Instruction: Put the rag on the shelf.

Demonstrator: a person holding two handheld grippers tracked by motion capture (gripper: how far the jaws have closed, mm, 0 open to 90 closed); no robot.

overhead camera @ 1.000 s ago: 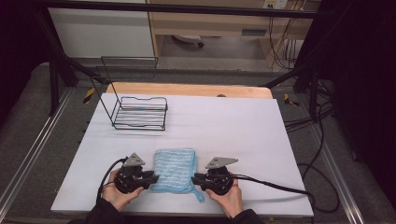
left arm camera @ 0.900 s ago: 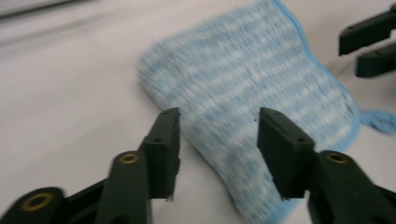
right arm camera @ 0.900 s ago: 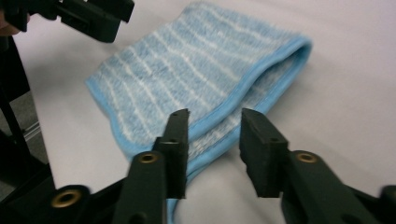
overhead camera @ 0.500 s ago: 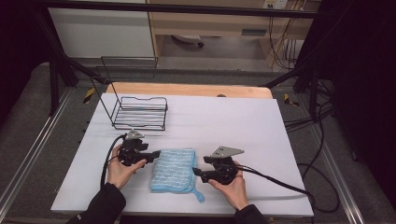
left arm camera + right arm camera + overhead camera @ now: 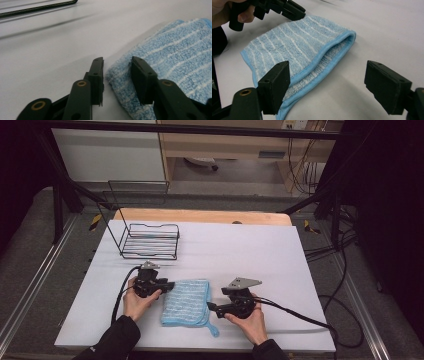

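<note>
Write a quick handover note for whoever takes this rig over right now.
Left claw: jaws have just been closing, astride the folded blue towel's corner, not yet pinching.
Right claw: jaws have just been opening, wide, off the towel's open edge.
Towel lies folded on the white table; wire rack sits behind it.
Done: one fold.
Left: likely another fold, perhaps racking it.
</note>
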